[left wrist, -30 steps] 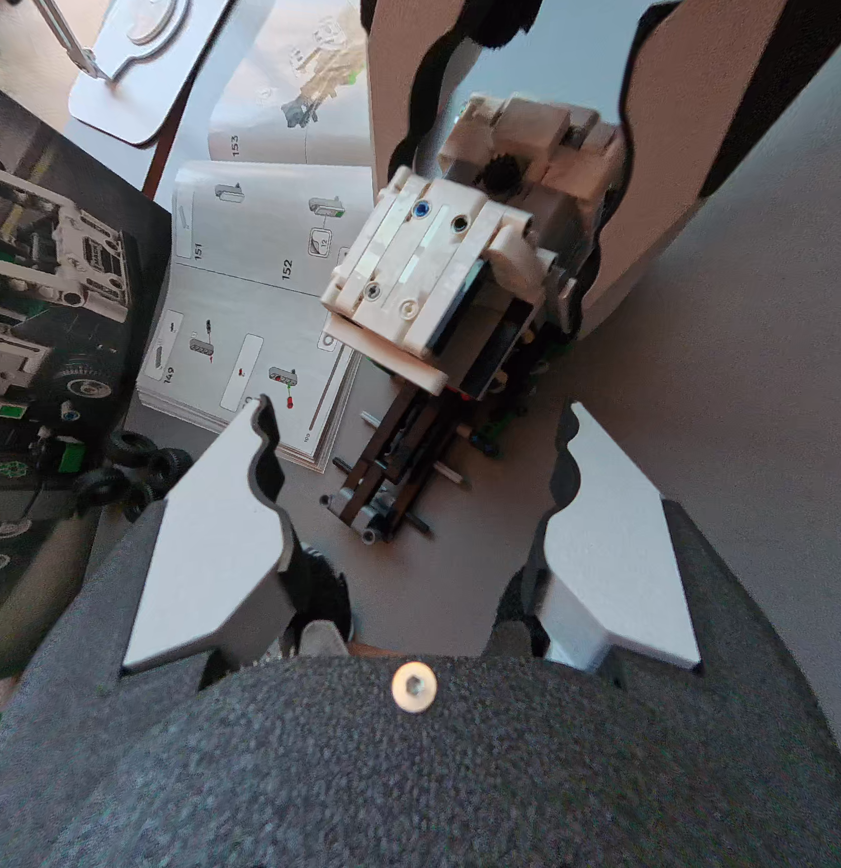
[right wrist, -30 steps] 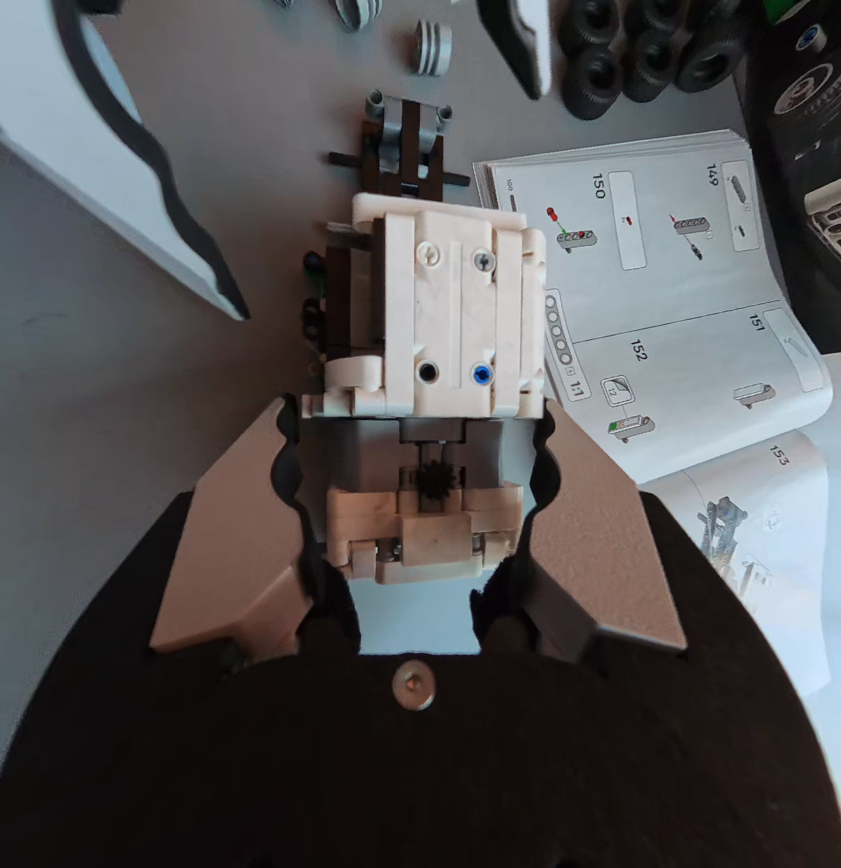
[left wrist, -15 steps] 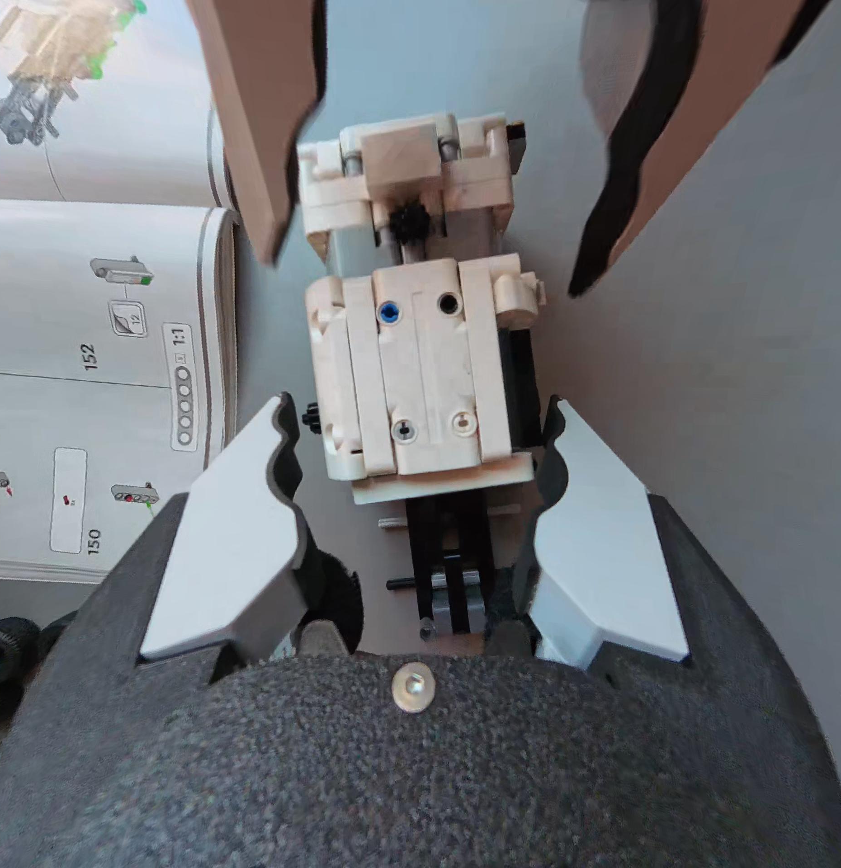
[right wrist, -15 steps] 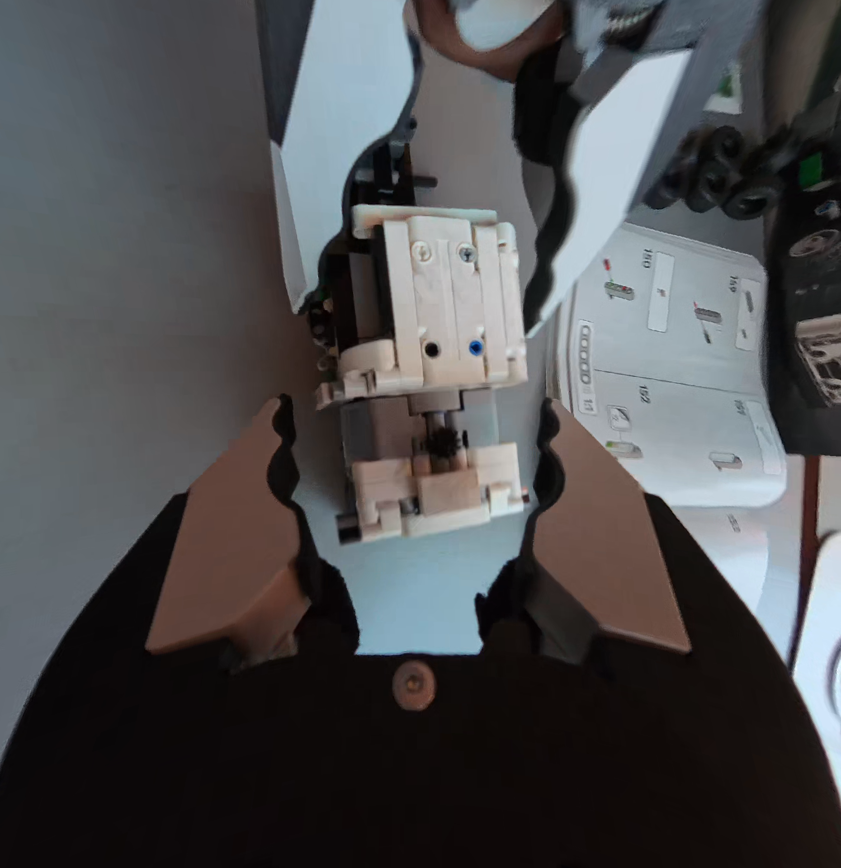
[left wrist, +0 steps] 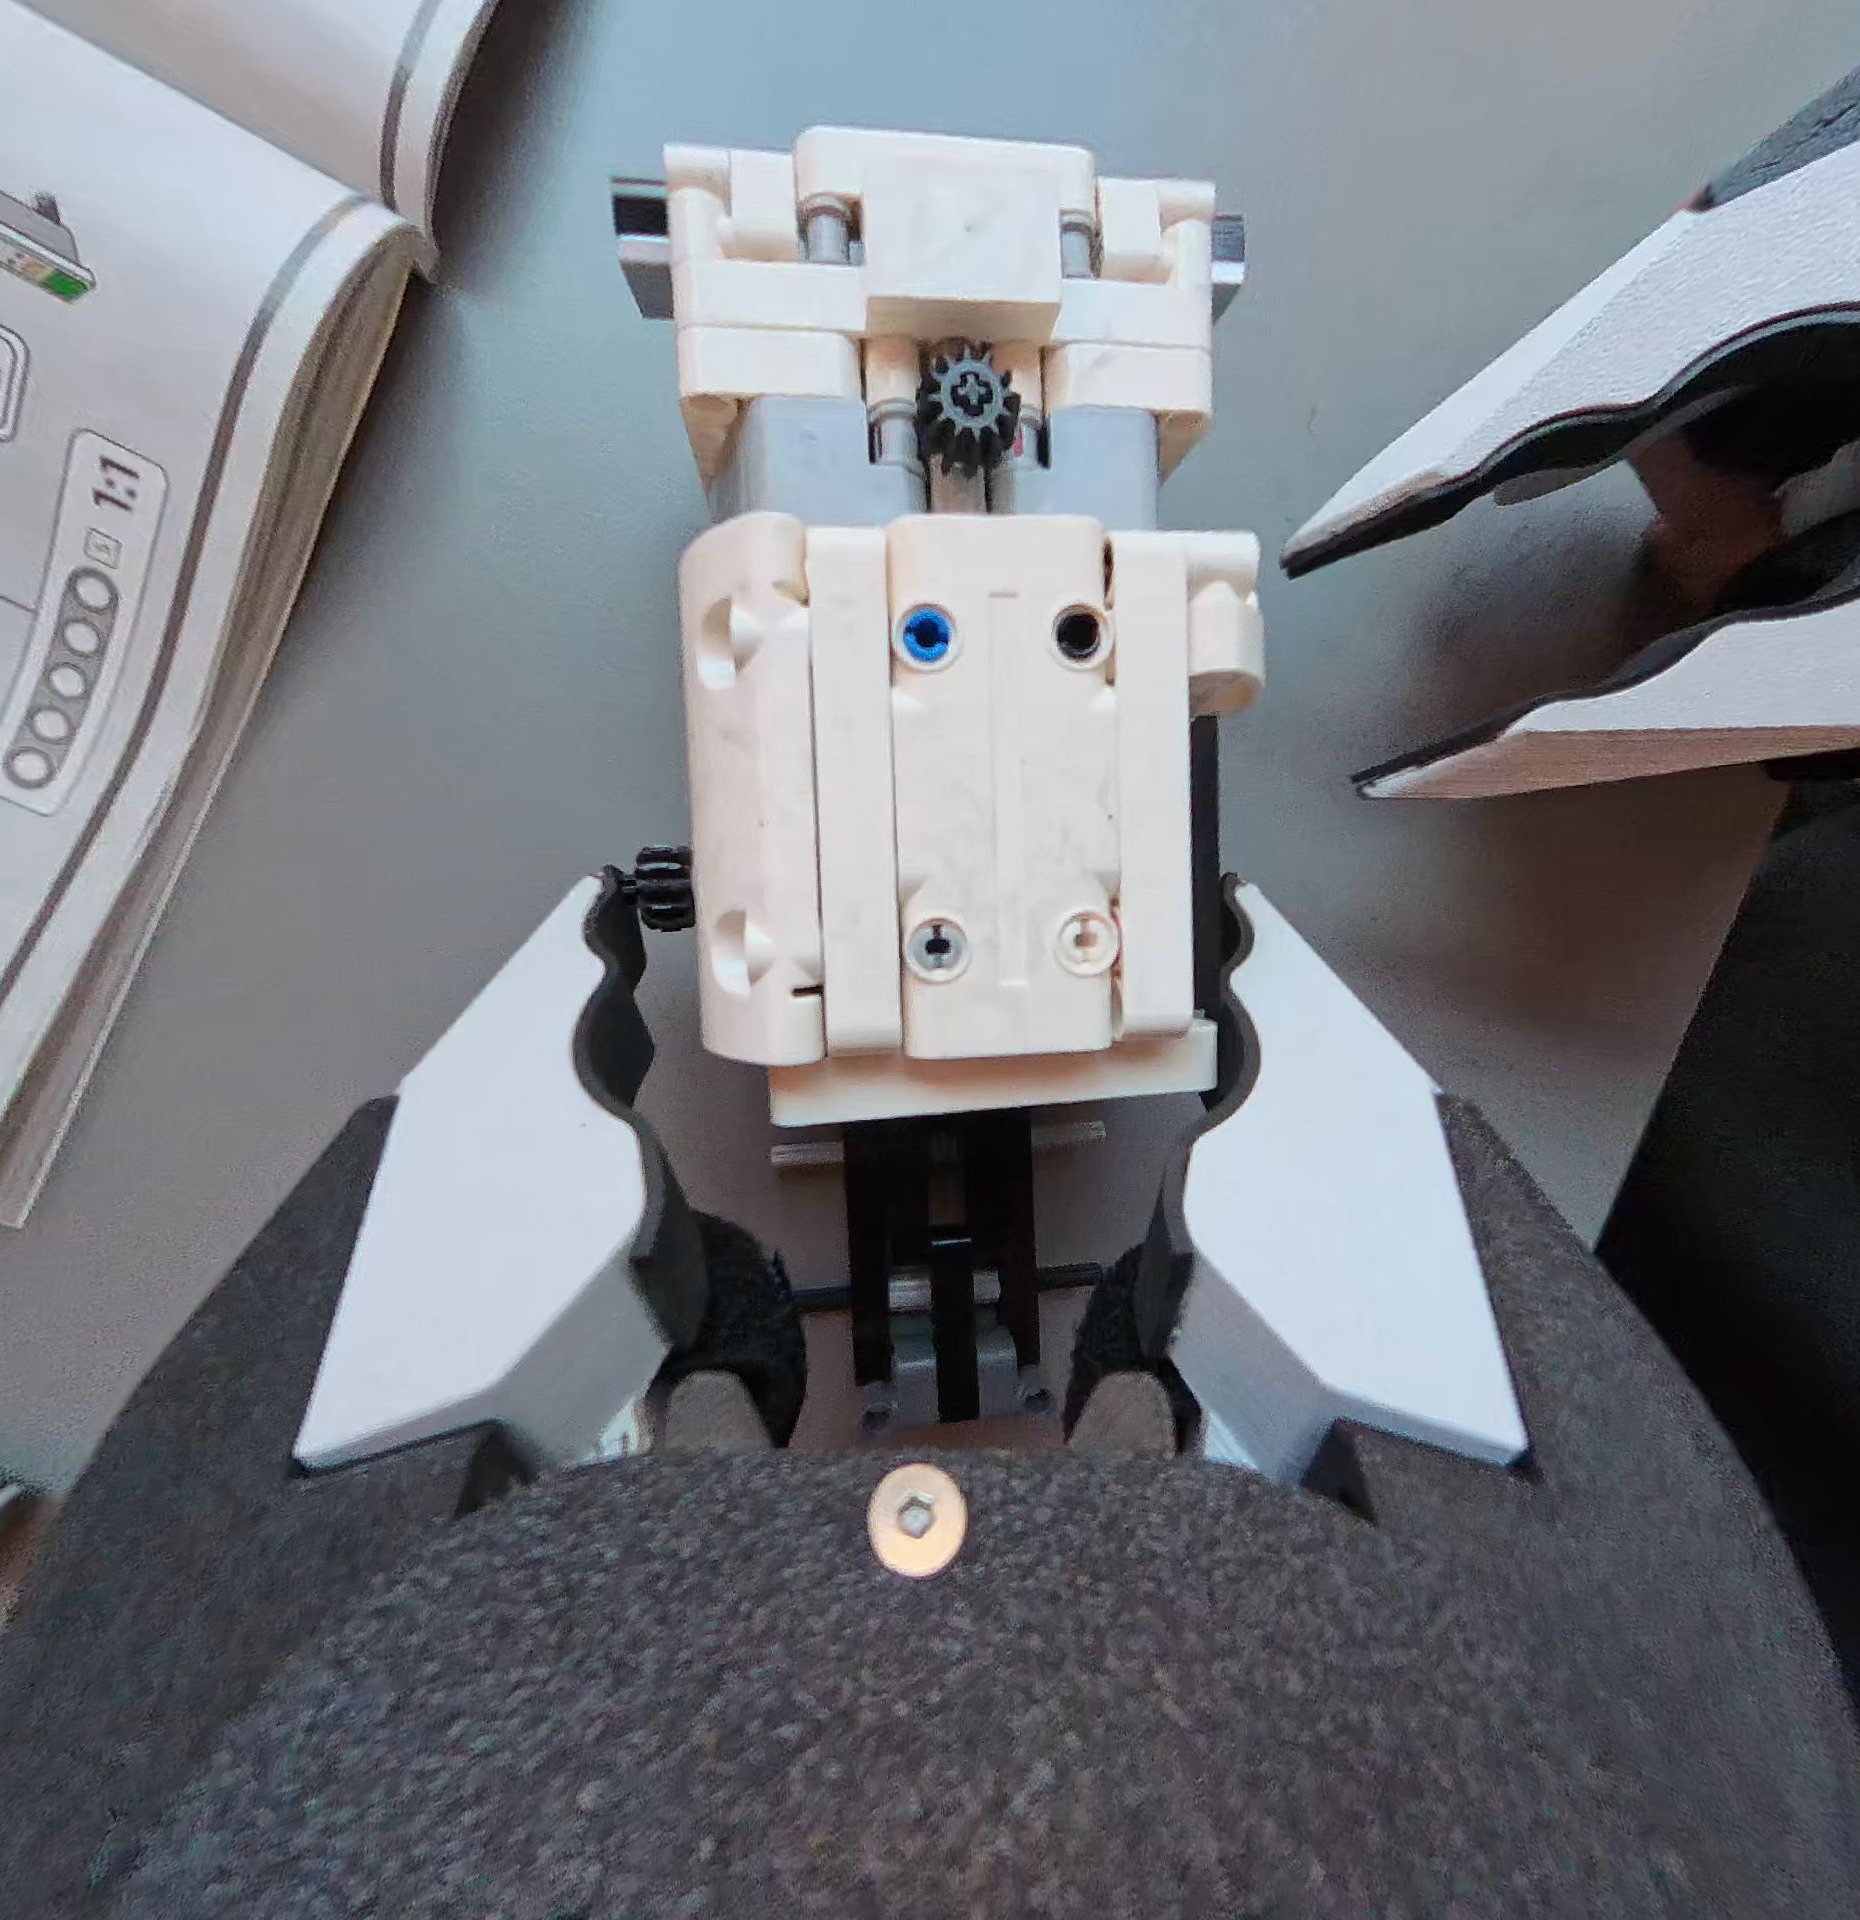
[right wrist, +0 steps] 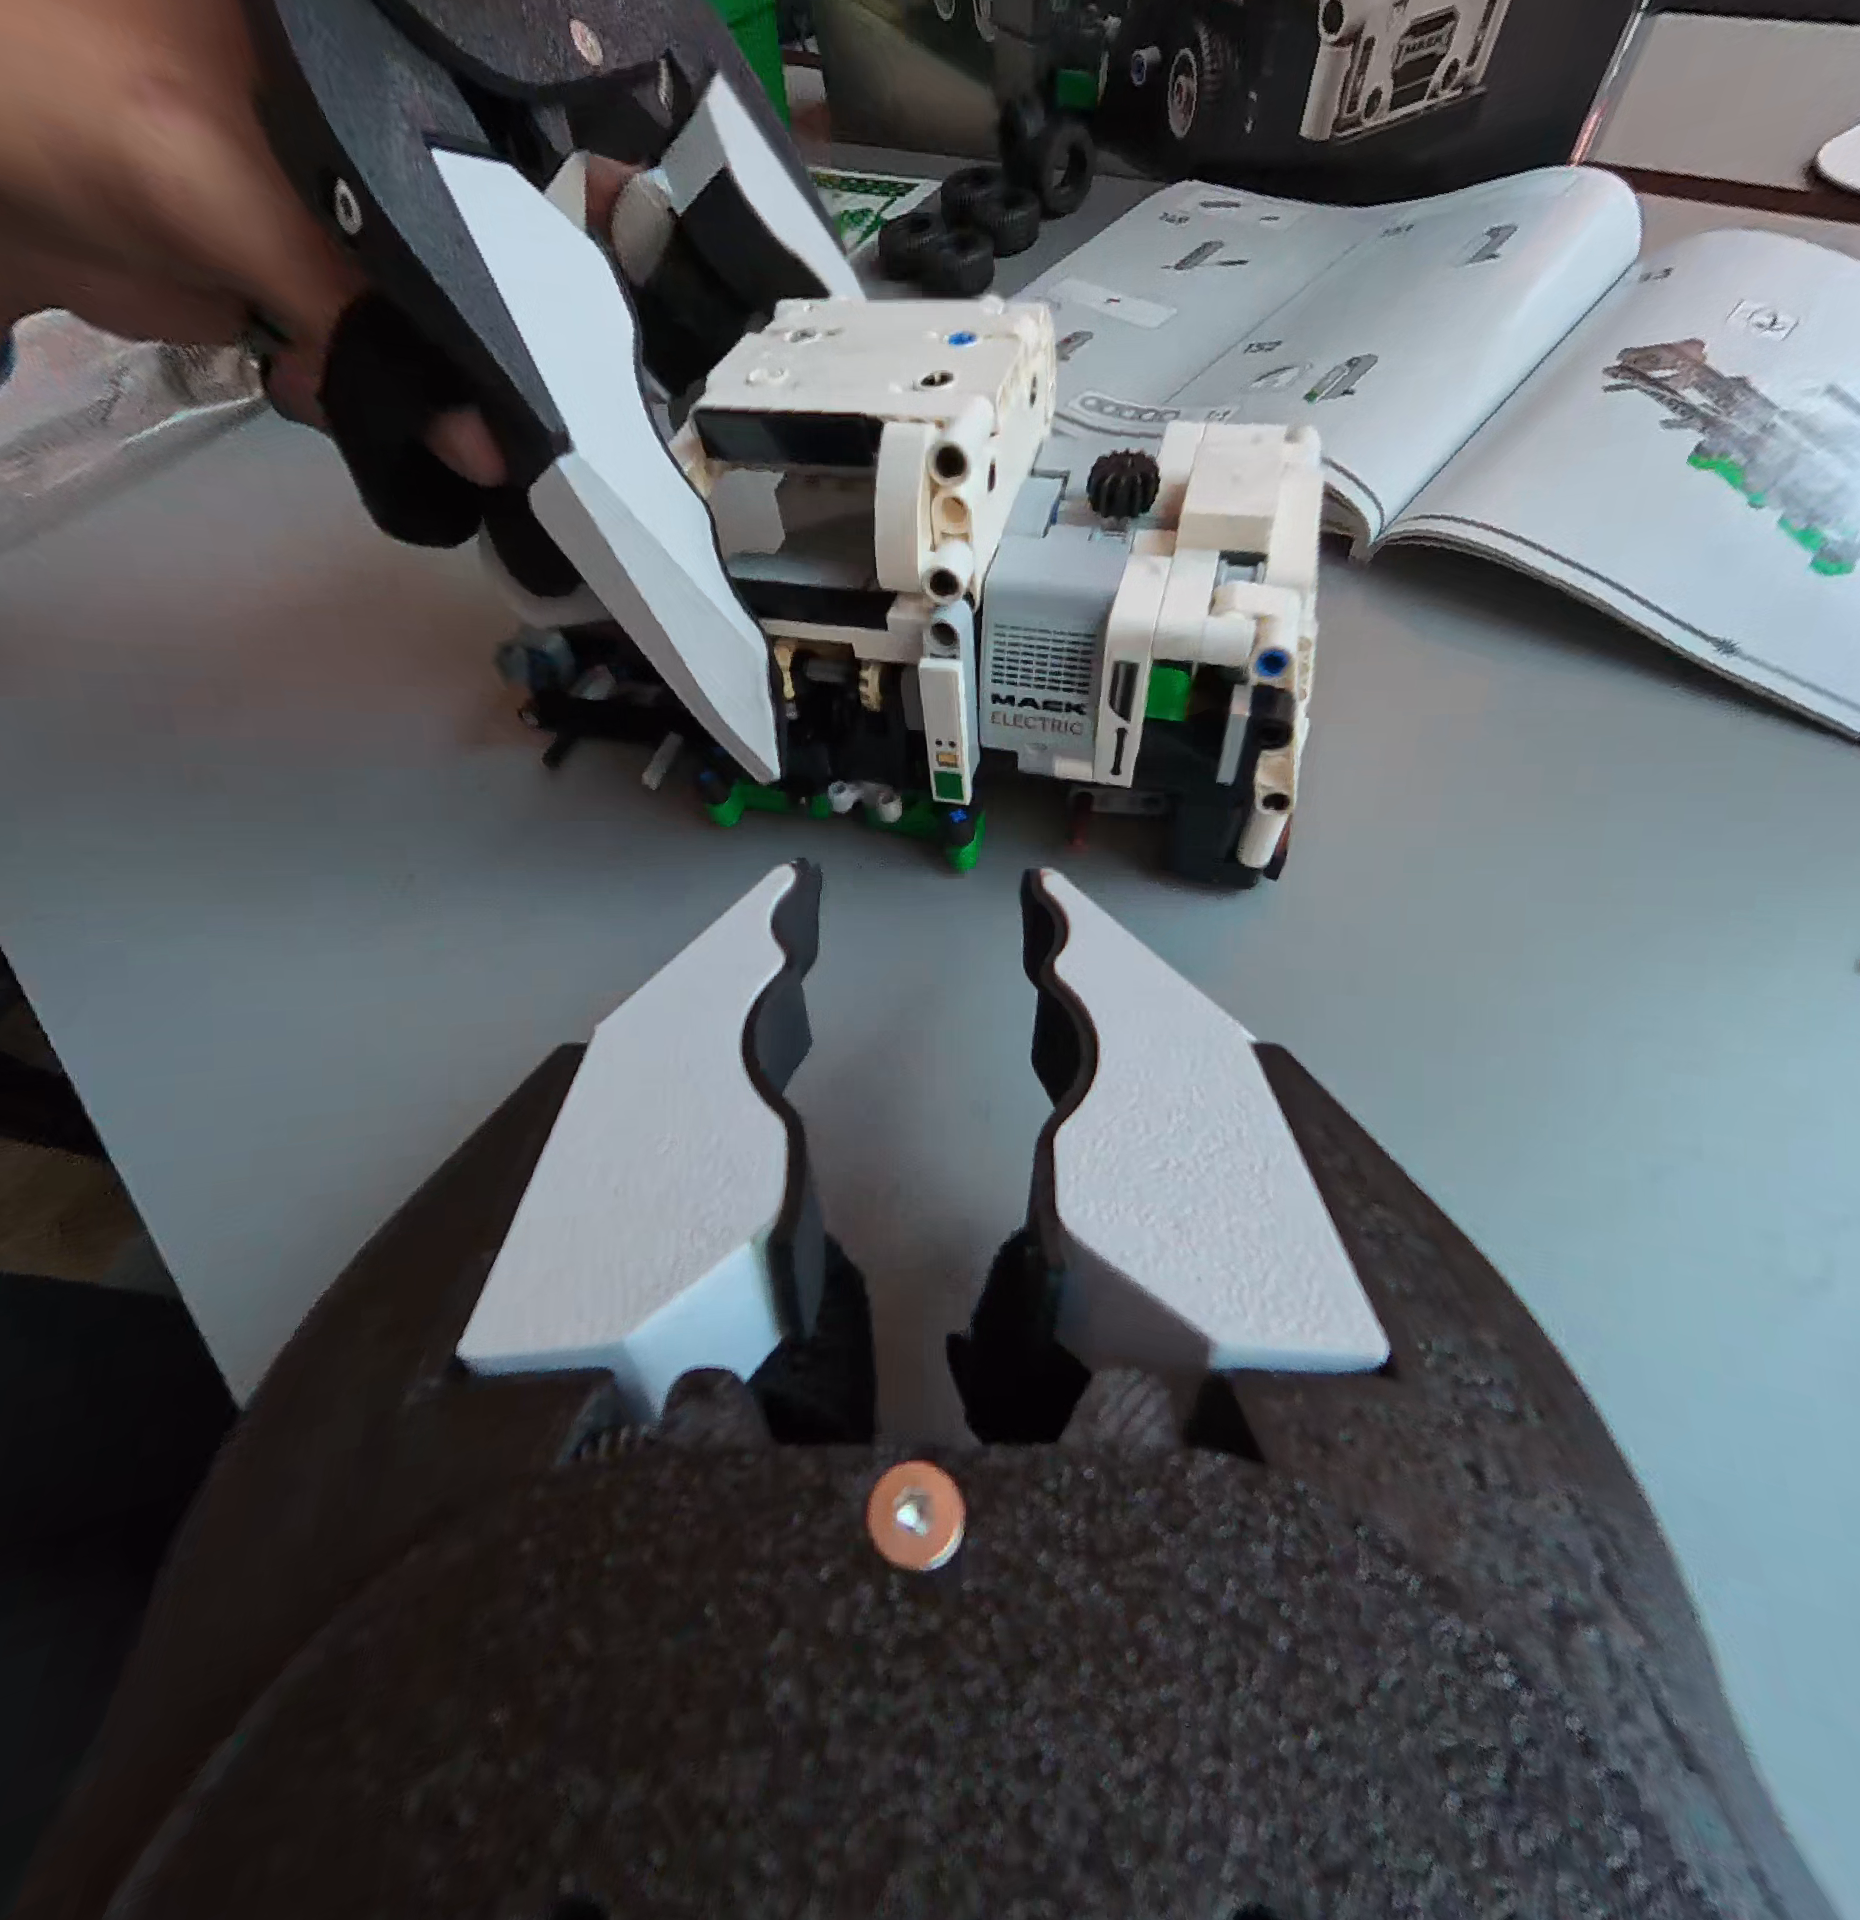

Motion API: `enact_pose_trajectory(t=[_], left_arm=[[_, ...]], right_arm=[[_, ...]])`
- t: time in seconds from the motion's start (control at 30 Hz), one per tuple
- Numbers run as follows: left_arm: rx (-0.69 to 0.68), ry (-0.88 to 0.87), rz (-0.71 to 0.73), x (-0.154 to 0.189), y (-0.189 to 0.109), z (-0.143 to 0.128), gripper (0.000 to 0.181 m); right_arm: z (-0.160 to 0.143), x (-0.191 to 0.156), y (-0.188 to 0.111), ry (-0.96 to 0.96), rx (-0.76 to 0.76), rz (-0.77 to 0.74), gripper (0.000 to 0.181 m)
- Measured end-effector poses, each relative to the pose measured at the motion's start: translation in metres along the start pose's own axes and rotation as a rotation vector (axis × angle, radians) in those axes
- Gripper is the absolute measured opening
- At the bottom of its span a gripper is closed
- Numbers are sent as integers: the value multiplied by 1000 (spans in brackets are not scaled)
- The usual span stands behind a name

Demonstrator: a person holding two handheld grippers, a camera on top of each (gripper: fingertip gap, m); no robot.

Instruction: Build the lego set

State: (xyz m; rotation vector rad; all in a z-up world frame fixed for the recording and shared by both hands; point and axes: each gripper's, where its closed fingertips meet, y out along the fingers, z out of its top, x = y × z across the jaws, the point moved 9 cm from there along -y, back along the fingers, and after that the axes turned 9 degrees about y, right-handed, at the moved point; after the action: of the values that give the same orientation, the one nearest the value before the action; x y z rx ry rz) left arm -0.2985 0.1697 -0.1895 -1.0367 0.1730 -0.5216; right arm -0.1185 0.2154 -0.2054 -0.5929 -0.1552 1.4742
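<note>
The white, black and green lego truck model stands on the grey table, a black gear on top near its front. My left gripper is open and straddles the model's rear half, one finger along each side. In the right wrist view the model shows side-on, with the left gripper's near finger slanting down across its side. My right gripper is empty, its jaws a narrow gap apart, low over the table a short way from the truck's side. It also shows in the left wrist view.
An open instruction booklet lies behind and to the right of the truck, and in the left wrist view to its left. Loose black tyres and the dark set box sit at the back. The table edge runs at the left.
My right gripper let go of the truck's front, drew back to its side and narrowed its jaws. My left gripper moved in over the truck's rear and now straddles it.
</note>
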Motion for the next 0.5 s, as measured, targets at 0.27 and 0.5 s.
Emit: enact_pose_trajectory(t=[0.27,0.5], left_arm=[[24,-188,-144,14,-2,4,105],[172,-368,-373,7,-1,-3,105]], right_arm=[[19,4,4,-88,81,-18,16],[32,2,-3,-211,151,40,7]])
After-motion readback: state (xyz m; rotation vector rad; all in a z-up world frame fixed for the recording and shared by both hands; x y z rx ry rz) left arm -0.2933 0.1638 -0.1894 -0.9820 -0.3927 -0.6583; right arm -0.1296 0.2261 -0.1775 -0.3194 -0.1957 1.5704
